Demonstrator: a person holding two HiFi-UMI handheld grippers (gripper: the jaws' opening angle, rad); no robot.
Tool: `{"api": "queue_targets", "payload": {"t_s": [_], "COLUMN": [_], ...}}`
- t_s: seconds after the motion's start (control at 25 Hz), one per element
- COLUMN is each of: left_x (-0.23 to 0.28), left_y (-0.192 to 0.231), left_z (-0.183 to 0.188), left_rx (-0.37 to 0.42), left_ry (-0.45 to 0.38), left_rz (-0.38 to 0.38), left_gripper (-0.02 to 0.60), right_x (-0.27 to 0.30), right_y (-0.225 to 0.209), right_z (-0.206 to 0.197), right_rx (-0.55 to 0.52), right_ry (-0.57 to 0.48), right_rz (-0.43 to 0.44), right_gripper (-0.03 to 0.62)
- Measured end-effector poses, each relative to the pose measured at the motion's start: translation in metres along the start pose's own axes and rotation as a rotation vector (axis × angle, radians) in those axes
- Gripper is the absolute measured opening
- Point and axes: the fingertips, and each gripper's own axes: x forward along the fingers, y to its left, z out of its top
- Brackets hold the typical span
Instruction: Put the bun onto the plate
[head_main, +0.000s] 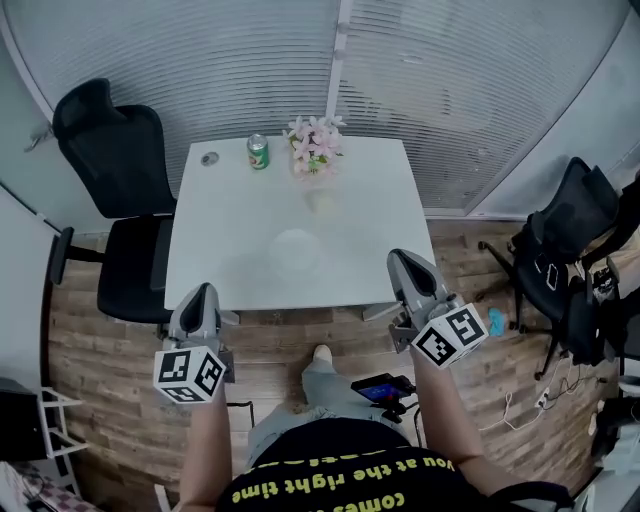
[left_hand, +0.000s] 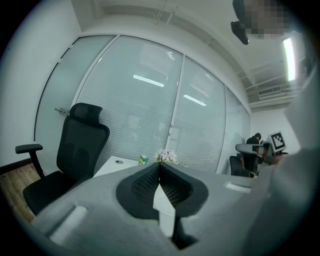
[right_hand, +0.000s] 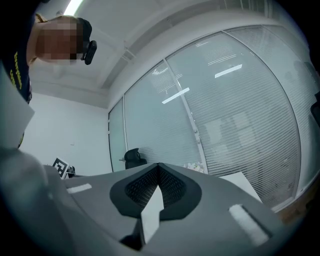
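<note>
Head view, left to right: black chair (head_main: 115, 170) at upper left; left gripper (head_main: 201, 295) at lower left, jaws clenched, empty; white table (head_main: 230, 240) at centre with green can (head_main: 258, 152), flowers (head_main: 314, 145), a faint pale lump below them (apparently the bun (head_main: 320, 201)) and the plate (head_main: 297, 248) nearer the frame's centre, apart from it; right gripper (head_main: 405, 262) at lower right, likewise clenched, empty.

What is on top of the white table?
A green can, pink flowers, a small round object and a pale plate. What lies behind the flowers is covered.
</note>
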Motion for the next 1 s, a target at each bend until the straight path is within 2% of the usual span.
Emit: {"api": "queue_targets", "payload": {"t_s": [0.24,1.0], "left_x": [0.032,0.099], "left_y": [-0.006,0.009], "left_z": [0.01,0.016], "left_rx": [0.007,-0.017], "left_ry": [0.0,-0.001], "left_rz": [0.008,0.1], "left_gripper": [0.002,0.002], "right_x": [0.023,0.092], "right_y": [-0.028,-0.087], "right_z": [0.007,0.002], "right_rx": [0.014,0.049], "right_ry": [0.001,0.039], "right_rz": [0.018,0.089], "right_gripper": [0.005,0.006]}}
